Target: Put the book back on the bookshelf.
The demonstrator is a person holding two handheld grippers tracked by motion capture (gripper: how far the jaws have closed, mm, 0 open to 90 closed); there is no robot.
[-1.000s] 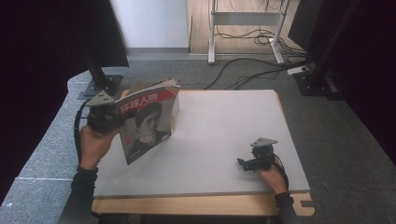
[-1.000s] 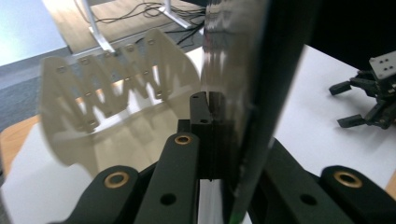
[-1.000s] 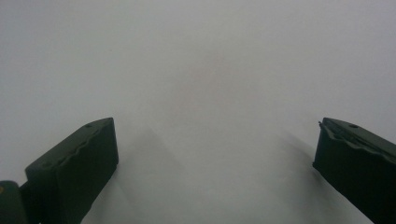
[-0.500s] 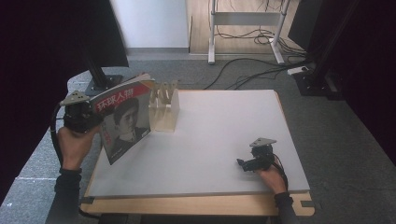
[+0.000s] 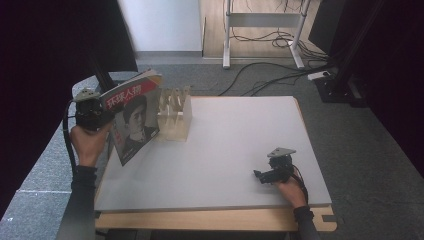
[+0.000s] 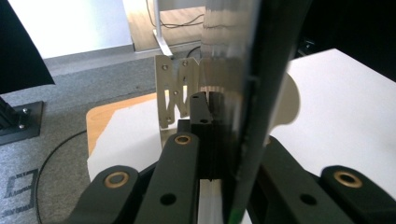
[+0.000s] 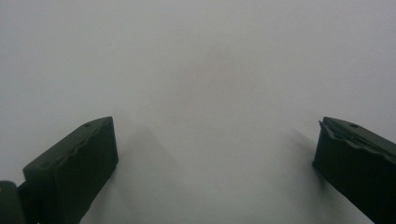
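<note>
Leftward, off the desk's edge, is where the left claw (image 5: 102, 117) has been carrying the magazine (image 5: 134, 117) since the earlier frames, uncovering the wooden slotted rack (image 5: 175, 114) that the cover was hiding a second ago. That claw is clamping the magazine near its spine, and the magazine is standing nearly upright with its portrait cover facing the near side, its lower corner hanging at the left edge of the desk (image 5: 225, 145). In the left gripper view the jaws are pressing tight on the thin edge of the magazine (image 6: 243, 116), with the rack (image 6: 175, 93) showing just beyond them. The rack is sitting on the far left part of the desk, just right of the magazine. Meanwhile the right claw (image 5: 260, 175) is resting on the near right part of the desk, unmoved, and in the right gripper view its jaws are standing wide apart over bare white desk surface (image 7: 196, 93), gripping nothing.
</note>
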